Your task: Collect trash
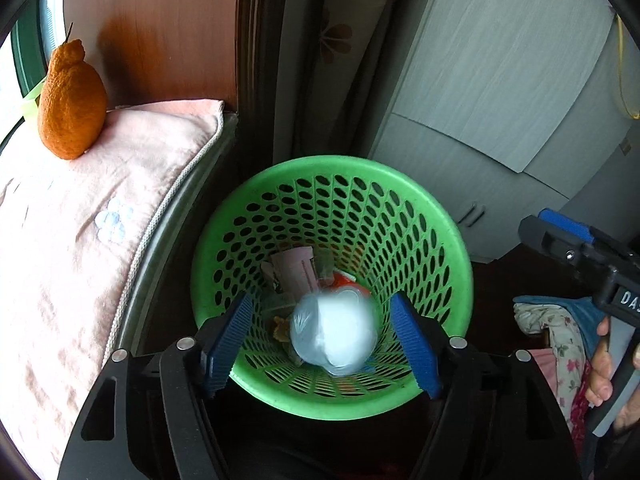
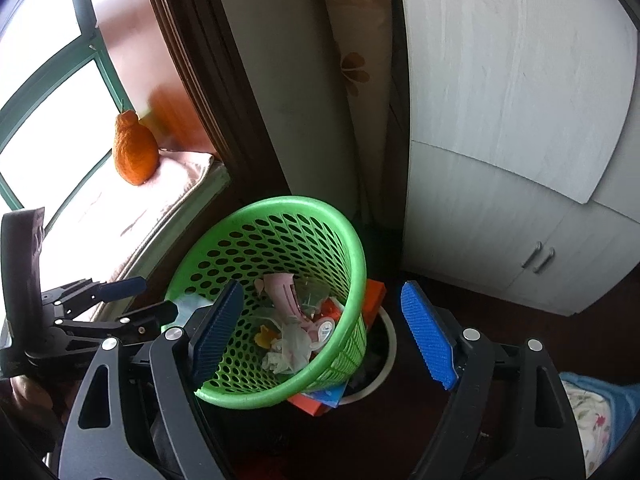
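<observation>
A green perforated basket (image 1: 332,164) stands on the floor below my left gripper (image 1: 322,346), holding pink paper (image 1: 298,268), an orange wrapper and other scraps. The left gripper is open. A pale bluish-white wad of plastic (image 1: 334,330) shows blurred between its blue pads and touches neither. In the right wrist view the basket (image 2: 280,204) leans, with tissues and wrappers (image 2: 292,340) inside. My right gripper (image 2: 324,336) is open, its fingers standing either side of the basket's near rim without pressing on it. The left gripper (image 2: 160,298) reaches in from the left.
An orange bumpy fruit (image 1: 72,96) sits on a pink cushion (image 1: 80,240) on the window ledge. A white cabinet (image 2: 520,160) stands to the right and a curtain behind. A red box (image 2: 374,298) and a white round tub (image 2: 390,344) lie under the basket. Floral cloth (image 1: 560,344) lies at the lower right.
</observation>
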A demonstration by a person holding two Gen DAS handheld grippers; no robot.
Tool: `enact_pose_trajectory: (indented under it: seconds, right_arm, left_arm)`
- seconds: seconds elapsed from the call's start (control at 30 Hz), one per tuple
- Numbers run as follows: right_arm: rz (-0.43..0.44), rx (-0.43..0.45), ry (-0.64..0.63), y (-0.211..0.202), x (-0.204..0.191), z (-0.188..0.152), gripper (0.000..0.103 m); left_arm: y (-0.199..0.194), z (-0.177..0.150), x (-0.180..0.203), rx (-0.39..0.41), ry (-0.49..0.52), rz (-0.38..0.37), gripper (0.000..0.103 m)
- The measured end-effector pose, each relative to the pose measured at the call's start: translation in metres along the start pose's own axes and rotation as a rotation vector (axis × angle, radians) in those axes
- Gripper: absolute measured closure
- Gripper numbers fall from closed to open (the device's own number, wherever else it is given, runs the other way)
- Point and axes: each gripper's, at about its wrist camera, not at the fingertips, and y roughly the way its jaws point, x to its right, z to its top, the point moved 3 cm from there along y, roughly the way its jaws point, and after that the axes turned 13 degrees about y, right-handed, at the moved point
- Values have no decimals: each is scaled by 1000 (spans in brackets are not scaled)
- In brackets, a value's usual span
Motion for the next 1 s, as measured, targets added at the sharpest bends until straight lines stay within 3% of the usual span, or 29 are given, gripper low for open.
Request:
enact_pose_trajectory:
  seconds: [0.37,1.0]
  right_arm:
    - [45,4,-17,-10,-23,-5,20]
    - [101,30,-122,-21,-105,-18,10]
  left_arm:
    - [-42,-7,-20,72,-35,61,18]
    - [-137,-51,-83,169,-123,323,7]
